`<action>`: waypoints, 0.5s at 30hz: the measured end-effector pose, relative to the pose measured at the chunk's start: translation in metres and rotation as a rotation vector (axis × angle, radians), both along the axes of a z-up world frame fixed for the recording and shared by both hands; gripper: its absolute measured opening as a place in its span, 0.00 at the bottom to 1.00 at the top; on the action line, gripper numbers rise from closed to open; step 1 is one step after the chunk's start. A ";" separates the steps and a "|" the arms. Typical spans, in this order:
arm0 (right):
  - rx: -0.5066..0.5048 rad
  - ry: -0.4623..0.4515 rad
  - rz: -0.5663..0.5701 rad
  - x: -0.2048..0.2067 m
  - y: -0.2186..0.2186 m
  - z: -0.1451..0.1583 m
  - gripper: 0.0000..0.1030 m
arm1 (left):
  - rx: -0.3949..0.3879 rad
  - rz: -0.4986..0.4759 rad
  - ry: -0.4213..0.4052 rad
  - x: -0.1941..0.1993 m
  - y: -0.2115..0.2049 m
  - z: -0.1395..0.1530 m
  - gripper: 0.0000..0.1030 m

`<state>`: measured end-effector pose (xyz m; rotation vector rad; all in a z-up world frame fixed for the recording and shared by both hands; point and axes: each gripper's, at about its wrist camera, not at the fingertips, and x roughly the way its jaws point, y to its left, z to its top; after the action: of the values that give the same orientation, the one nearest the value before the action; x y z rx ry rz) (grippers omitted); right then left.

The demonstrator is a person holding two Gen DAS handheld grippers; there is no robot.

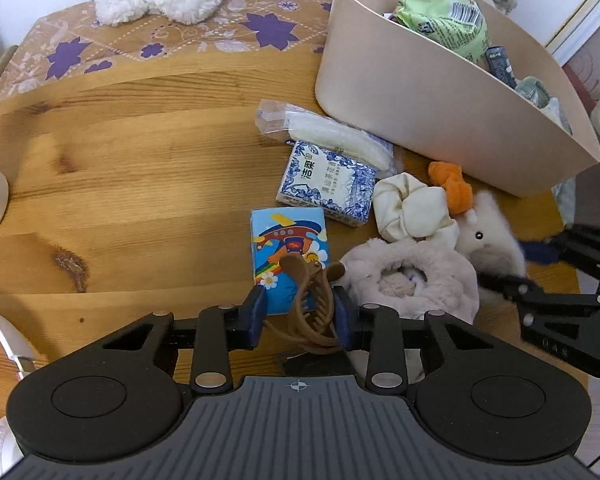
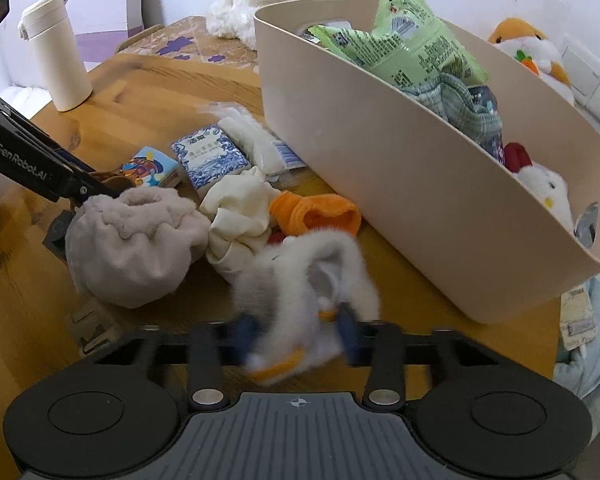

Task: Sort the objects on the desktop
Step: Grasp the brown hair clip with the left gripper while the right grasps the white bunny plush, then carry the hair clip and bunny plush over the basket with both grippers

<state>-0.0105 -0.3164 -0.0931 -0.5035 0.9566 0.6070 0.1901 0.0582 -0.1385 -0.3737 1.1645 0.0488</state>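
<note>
Hair claw (image 1: 310,300) btwn left fingers (image 1: 256,312)

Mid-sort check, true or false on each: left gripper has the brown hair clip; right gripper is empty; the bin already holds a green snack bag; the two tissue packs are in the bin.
1. The left gripper is closed on the brown hair clip. True.
2. The right gripper is empty. False: it grips the white plush toy.
3. The bin holds a green snack bag. True.
4. Both tissue packs are in the bin. False: the blue-white pack and the cartoon pack lie on the table.
</note>
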 end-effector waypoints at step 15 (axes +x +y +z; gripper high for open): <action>0.064 -0.037 -0.015 -0.012 -0.016 0.026 0.16 | 0.000 0.003 -0.047 -0.015 0.005 0.014 0.34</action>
<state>-0.0229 -0.3326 -0.0666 -0.4485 0.9020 0.6112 0.1746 0.0633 -0.1243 -0.3751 1.1180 0.0428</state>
